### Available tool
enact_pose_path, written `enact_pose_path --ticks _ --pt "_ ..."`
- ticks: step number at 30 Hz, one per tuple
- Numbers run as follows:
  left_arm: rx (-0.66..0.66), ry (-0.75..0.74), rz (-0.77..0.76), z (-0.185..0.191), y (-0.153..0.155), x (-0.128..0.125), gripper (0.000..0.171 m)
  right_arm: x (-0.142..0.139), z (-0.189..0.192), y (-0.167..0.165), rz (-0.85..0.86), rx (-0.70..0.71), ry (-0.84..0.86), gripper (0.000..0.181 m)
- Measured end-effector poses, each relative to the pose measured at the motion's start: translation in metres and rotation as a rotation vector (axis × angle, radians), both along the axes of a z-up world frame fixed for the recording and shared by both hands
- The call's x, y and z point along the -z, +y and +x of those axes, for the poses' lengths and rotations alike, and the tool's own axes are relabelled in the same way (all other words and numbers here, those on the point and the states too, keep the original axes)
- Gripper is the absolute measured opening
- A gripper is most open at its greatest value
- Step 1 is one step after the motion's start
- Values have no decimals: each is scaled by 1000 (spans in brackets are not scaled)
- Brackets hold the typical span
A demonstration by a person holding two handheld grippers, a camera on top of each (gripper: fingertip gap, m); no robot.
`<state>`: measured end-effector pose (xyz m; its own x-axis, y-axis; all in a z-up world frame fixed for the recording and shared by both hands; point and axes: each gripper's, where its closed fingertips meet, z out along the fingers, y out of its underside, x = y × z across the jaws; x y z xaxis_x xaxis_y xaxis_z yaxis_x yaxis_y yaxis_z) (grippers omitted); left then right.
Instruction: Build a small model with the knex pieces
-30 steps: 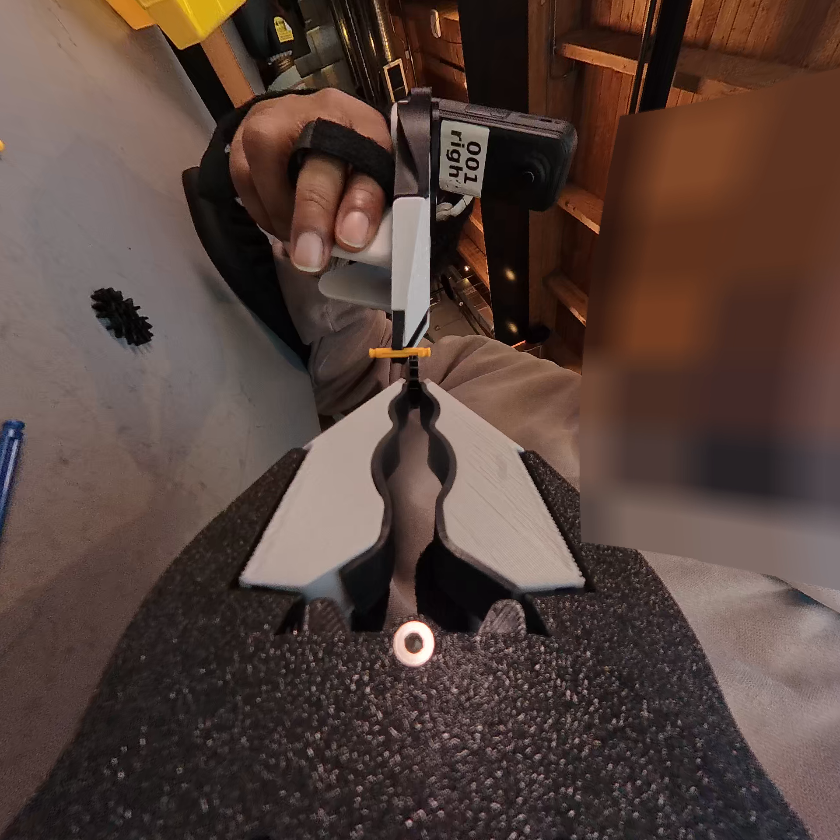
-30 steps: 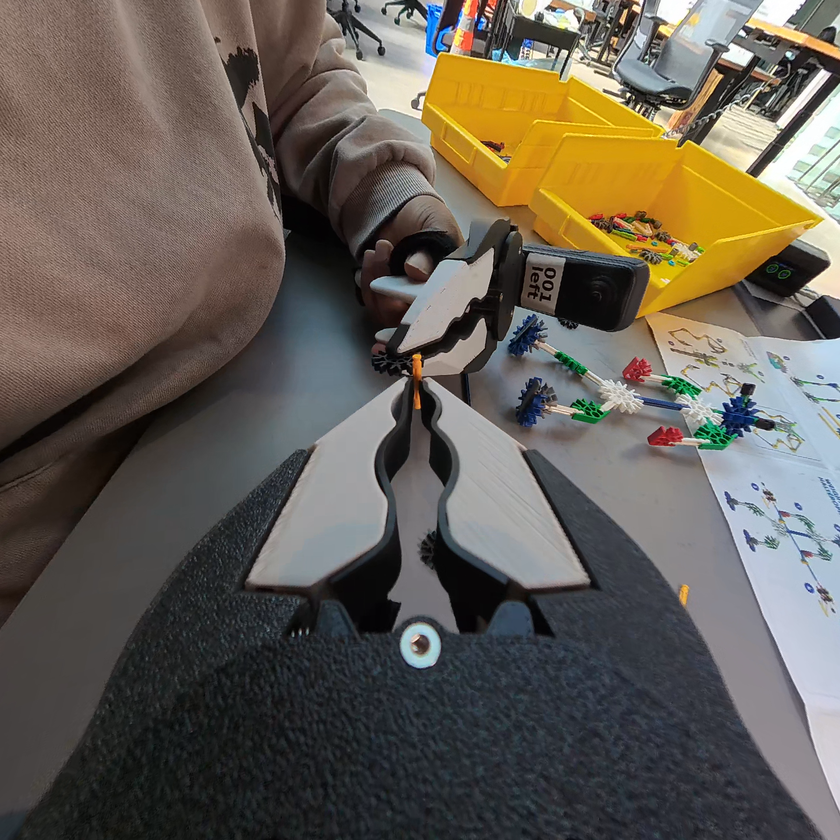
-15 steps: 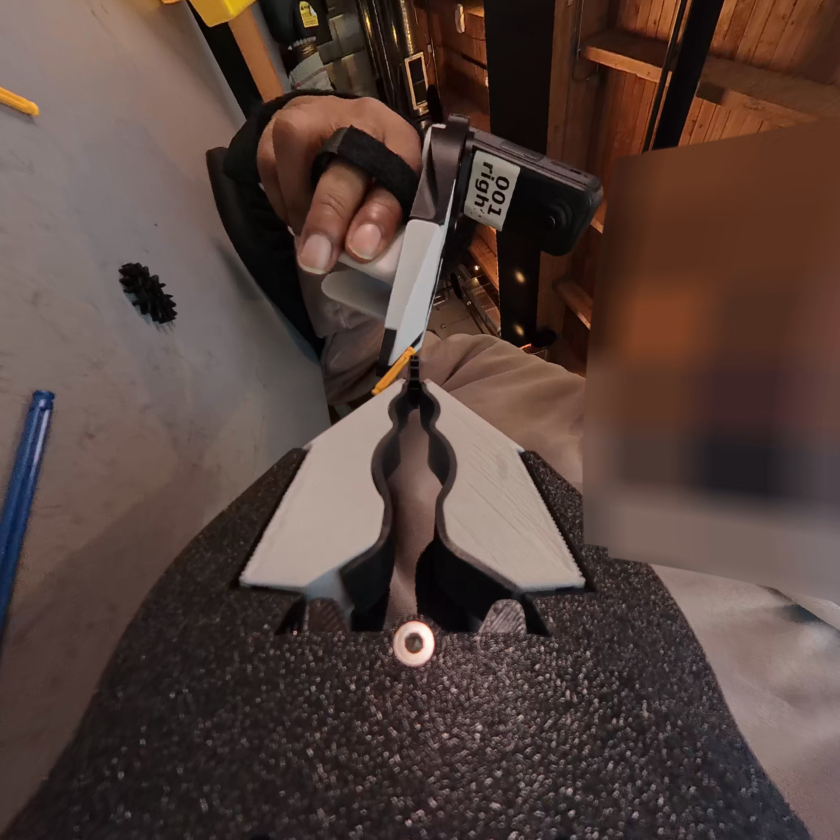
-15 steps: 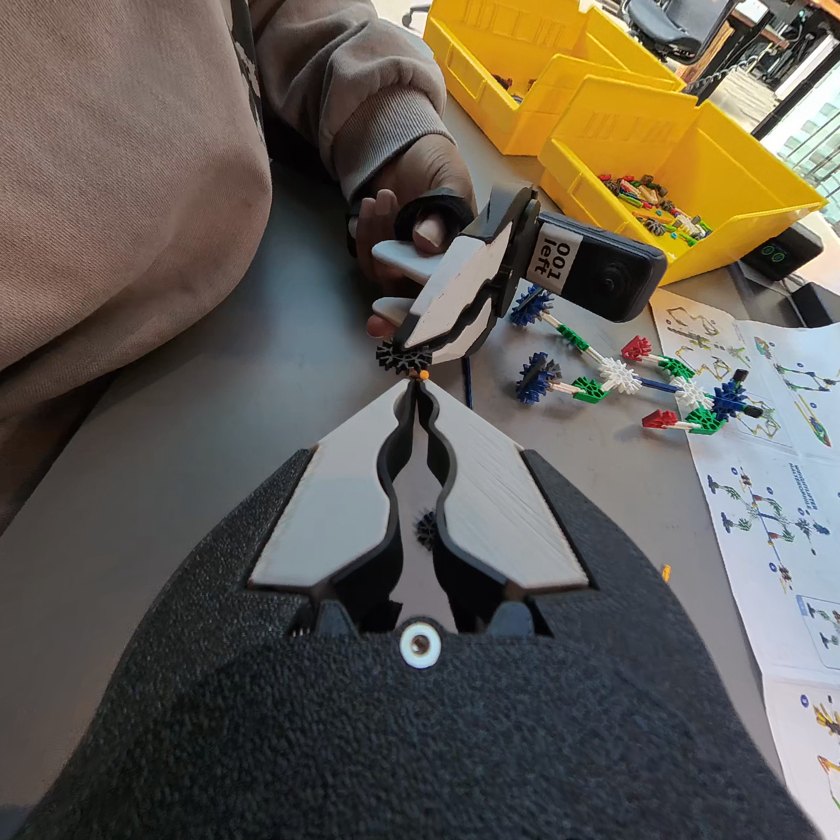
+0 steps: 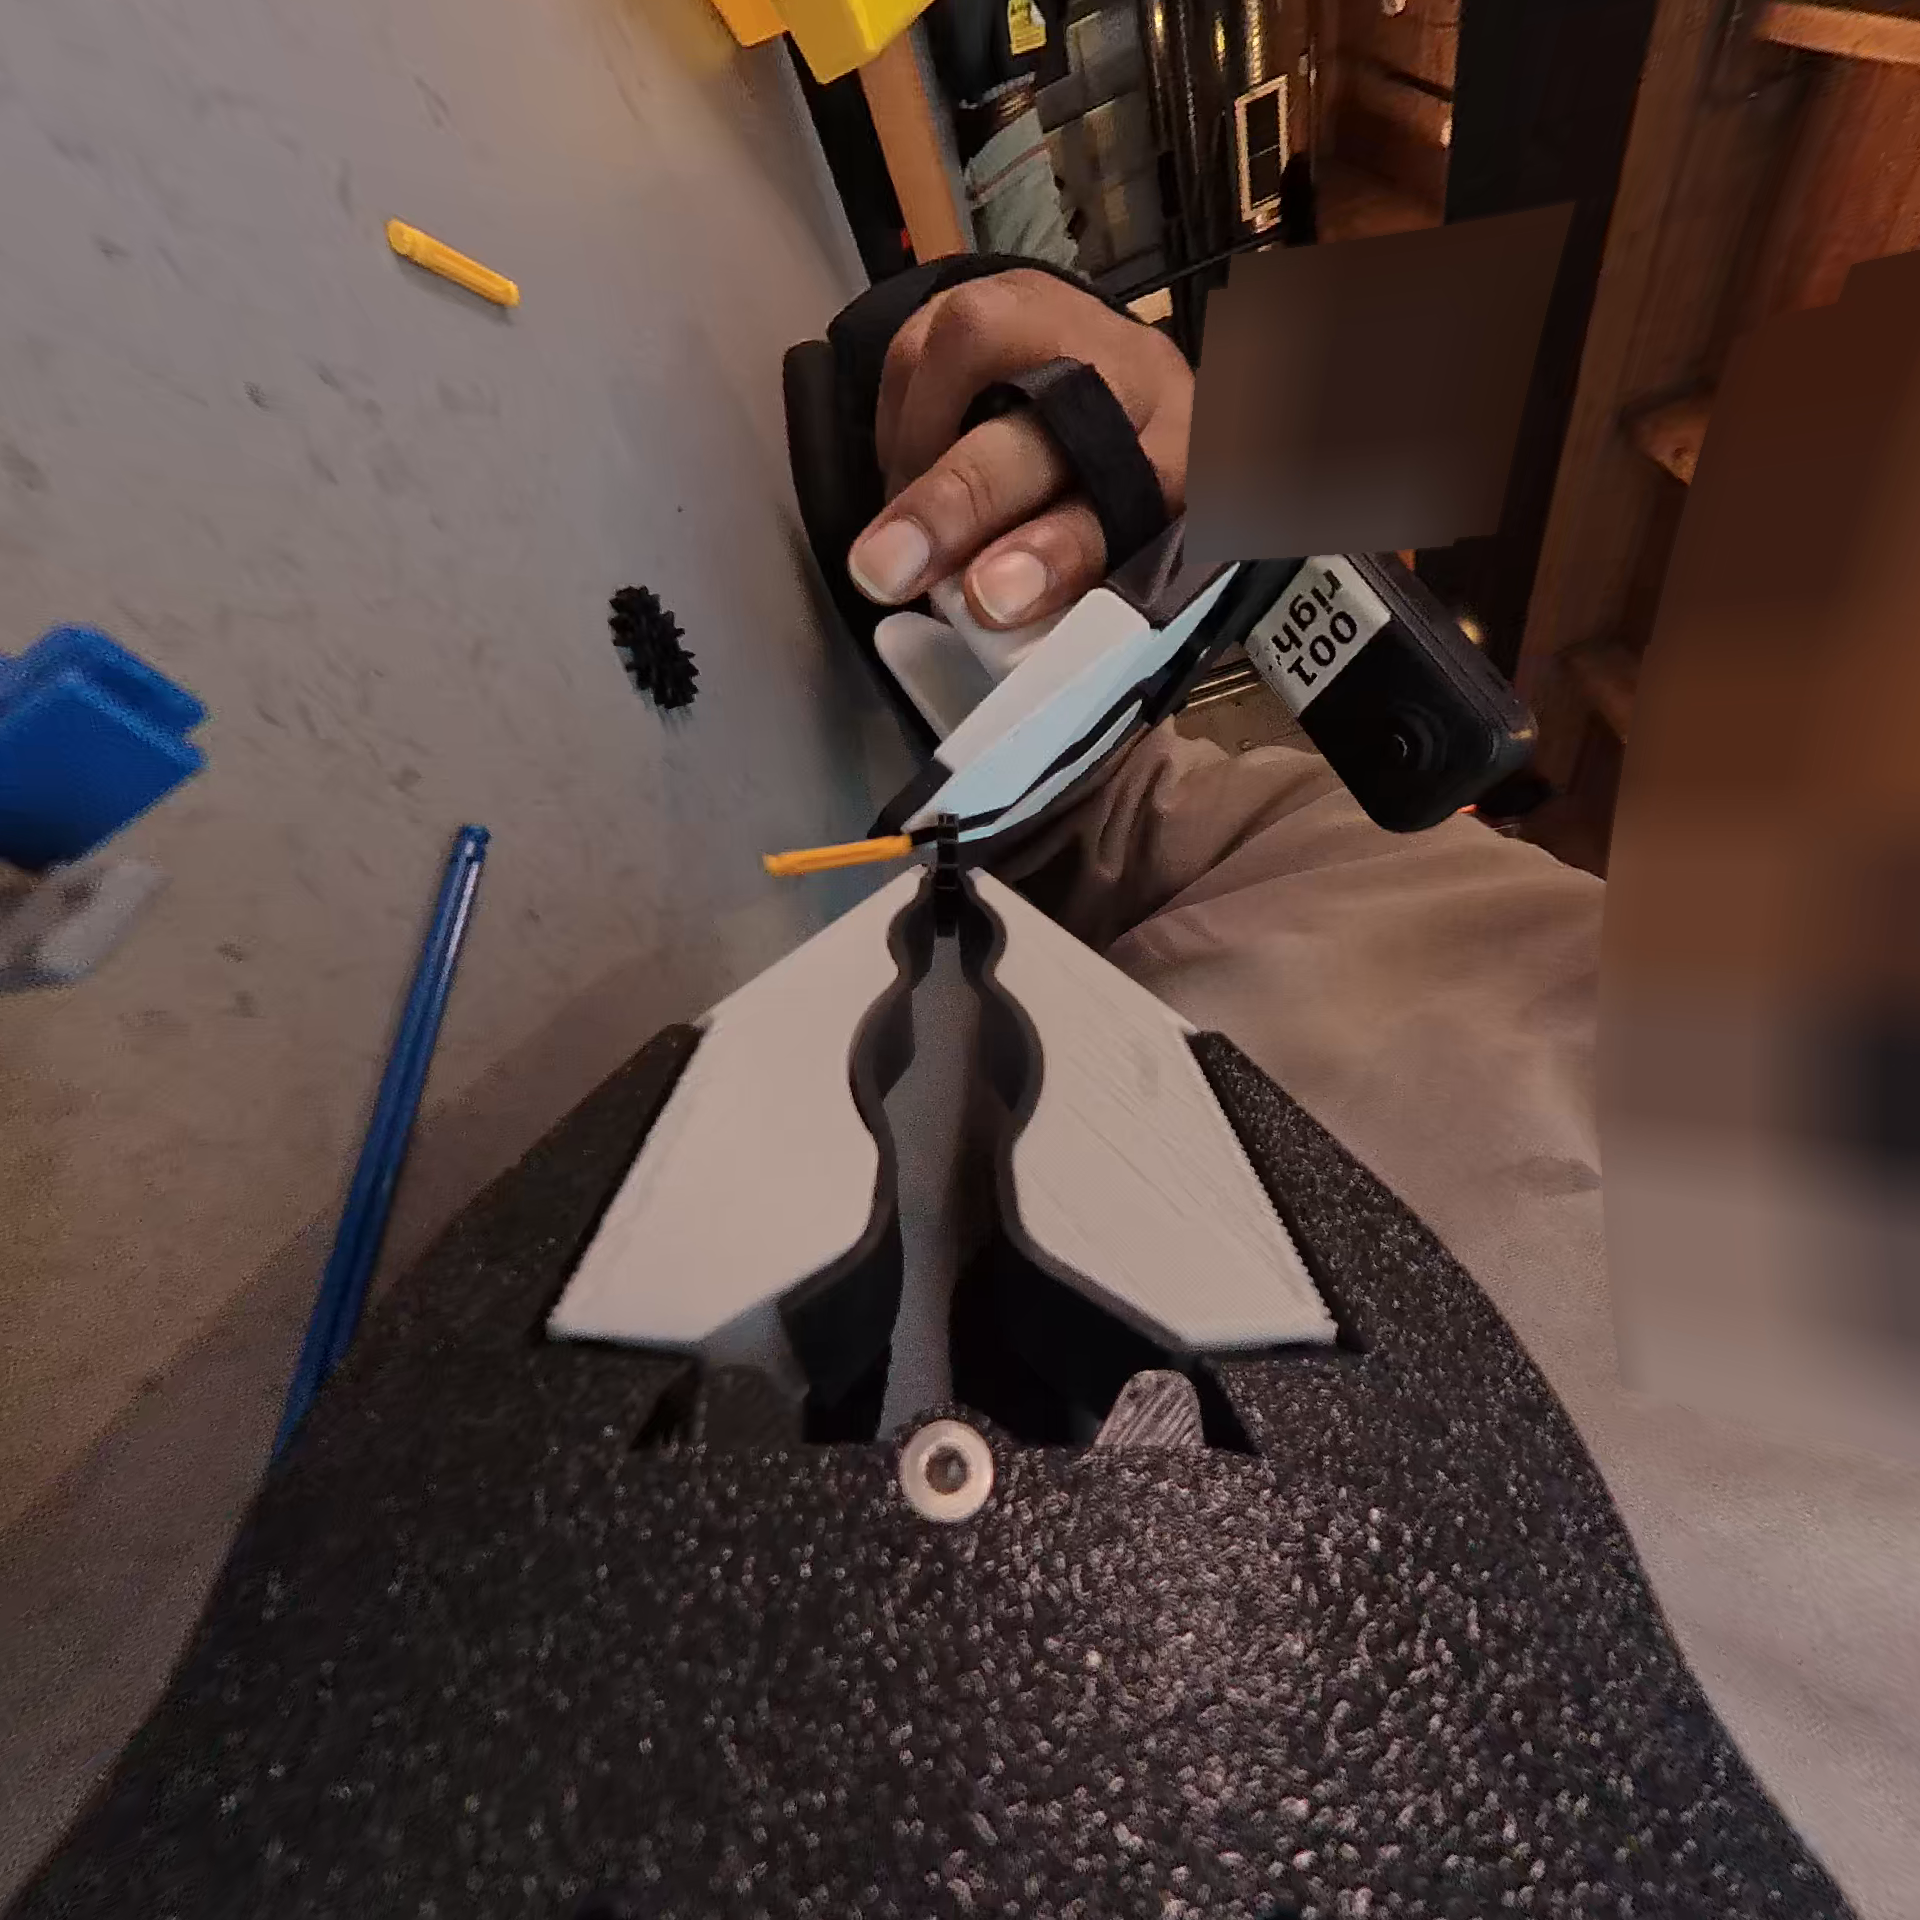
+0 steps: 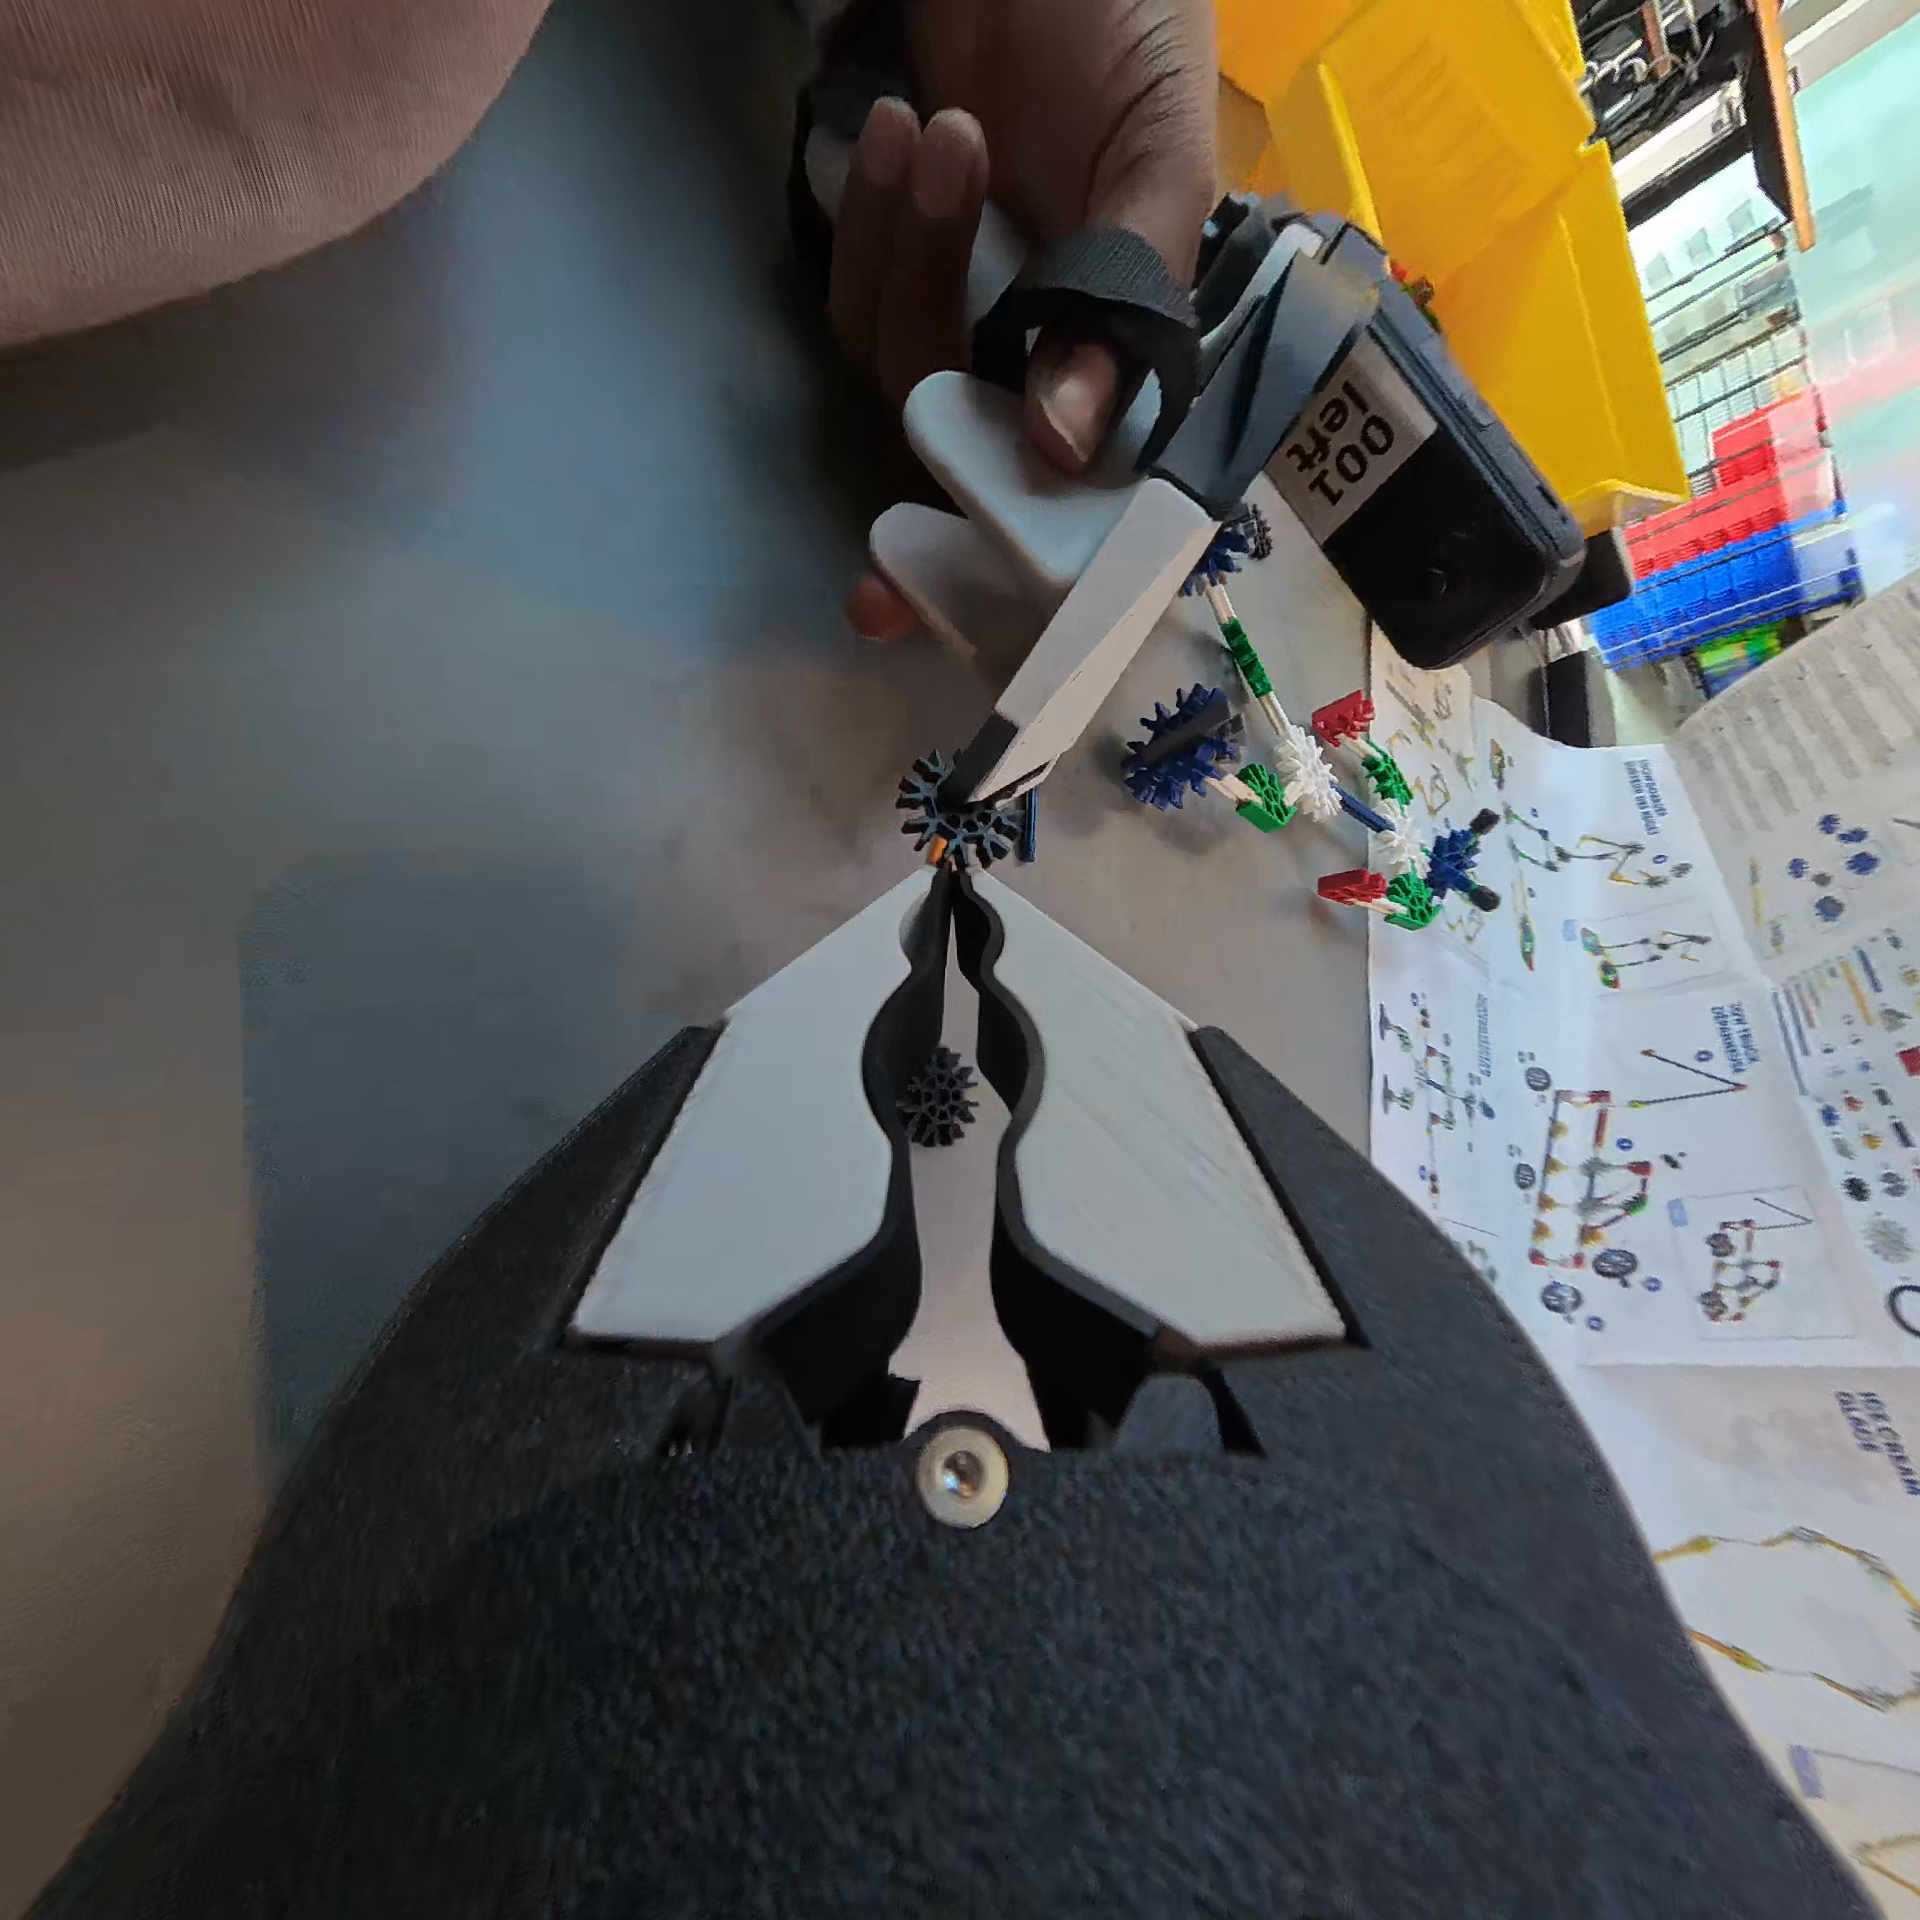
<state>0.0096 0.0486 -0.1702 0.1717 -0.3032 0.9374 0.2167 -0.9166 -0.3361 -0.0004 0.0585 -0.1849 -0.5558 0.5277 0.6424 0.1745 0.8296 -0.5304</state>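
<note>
My left gripper (image 5: 945, 896) is shut on a black snowflake connector (image 5: 945, 847), seen edge-on at its tips. The connector also shows flat-on in the right wrist view (image 6: 956, 816), held by the left gripper's fingers (image 6: 1081, 665). My right gripper (image 6: 951, 883) is shut on a short orange rod (image 6: 938, 852). The rod's end touches the connector's lower rim. In the left wrist view the rod (image 5: 836, 858) sticks out to the left from the right gripper's fingers (image 5: 1029, 758). I cannot tell whether the rod is seated in a slot.
On the grey table lie a second black connector (image 5: 652, 644), a long blue rod (image 5: 384, 1122) and a yellow rod (image 5: 452, 263). A built rod-and-connector frame (image 6: 1299, 769), instruction sheets (image 6: 1621, 1039) and yellow bins (image 6: 1455, 208) are to the right. The person's sweatshirt is close by. The grippers are tip to tip, or close to it.
Both grippers have tilted and rolled while staying tip to tip. The orange rod swung from crosswise to pointing left, and its end now meets the black connector's rim.
</note>
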Motion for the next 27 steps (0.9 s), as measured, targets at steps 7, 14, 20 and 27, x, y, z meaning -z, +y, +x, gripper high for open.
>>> enact_pose_path --ticks 7,14,20,27 --pt "22 171 87 -1 2 9 1 8 3 9 -66 44 -45 0" --pt "36 521 376 -16 6 16 2 -5 6 12 -393 93 -106 11" --pt "154 806 605 -10 -2 38 2 5 2 6 -442 126 -185 16" --pt "133 816 630 -14 1 36 2 10 0 5 -430 158 -209 16"
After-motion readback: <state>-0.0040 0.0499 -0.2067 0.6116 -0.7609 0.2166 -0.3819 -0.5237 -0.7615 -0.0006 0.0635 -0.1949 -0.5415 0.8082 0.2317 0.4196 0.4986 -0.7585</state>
